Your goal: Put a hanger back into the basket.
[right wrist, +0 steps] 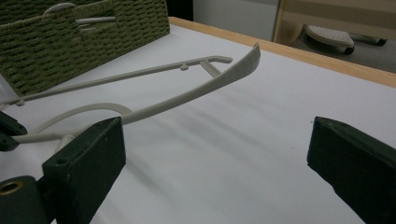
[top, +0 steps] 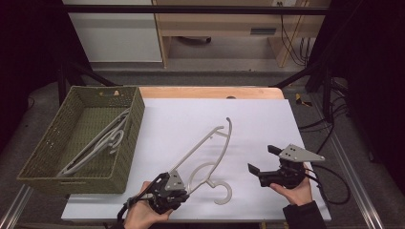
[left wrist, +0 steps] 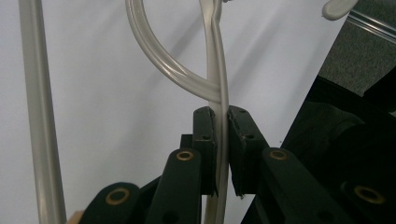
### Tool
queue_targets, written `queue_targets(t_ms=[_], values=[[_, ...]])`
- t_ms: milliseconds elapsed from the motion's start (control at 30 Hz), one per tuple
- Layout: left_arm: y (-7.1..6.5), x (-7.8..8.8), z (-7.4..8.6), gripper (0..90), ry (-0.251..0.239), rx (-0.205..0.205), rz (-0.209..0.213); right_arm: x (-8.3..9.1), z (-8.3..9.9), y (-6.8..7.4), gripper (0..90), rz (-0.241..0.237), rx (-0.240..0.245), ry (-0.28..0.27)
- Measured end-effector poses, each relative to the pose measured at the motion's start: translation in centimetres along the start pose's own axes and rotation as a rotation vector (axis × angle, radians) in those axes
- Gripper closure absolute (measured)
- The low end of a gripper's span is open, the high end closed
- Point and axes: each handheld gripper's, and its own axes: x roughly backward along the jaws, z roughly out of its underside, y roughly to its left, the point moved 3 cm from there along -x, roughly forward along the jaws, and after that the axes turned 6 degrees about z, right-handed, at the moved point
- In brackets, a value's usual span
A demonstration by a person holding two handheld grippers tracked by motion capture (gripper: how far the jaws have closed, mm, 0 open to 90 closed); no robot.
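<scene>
1. Your left gripper [top: 179, 183], at the lower centre of the high view, is closed tightly on the grey plastic hanger [top: 210, 152]; in the left gripper view the two pads clamp a thin bar of the hanger [left wrist: 219, 116] between them.
2. The hanger stretches from your left gripper toward the middle of the white surface [top: 258, 124], and its hook [top: 224, 193] lies at the lower centre, just beside that gripper.
3. Your right gripper [top: 261, 160], at the lower right of the high view, has its jaws wide apart and holds nothing.
4. In the right gripper view the hanger [right wrist: 187, 100] is seen beyond the left pad.
5. The green woven basket [top: 129, 138] stands at the left of the frame, with other grey hangers [top: 95, 143] lying inside it.
</scene>
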Motion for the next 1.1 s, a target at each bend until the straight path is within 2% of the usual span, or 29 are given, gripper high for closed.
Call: queue_targets(t_ms=[167,433,733,1100], values=[[0.1,1.2,-0.4,82.2,-0.023,-0.013,0.016,0.0,0.0,0.0,4.8,0.000,-0.003,0.003],[0.6,2.9,-1.1,82.2,-0.053,-0.032,0.008,-0.1,0.1,0.0,5.0,-0.003,-0.004,0.003],[1.4,6.2,-2.8,82.1,-0.069,-0.068,-0.002,0.0,0.0,-0.1,5.0,-0.003,-0.004,-0.001],[4.0,10.0,-4.3,82.1,-0.073,-0.083,0.013,0.1,0.0,-0.2,4.7,-0.002,-0.002,-0.006]])
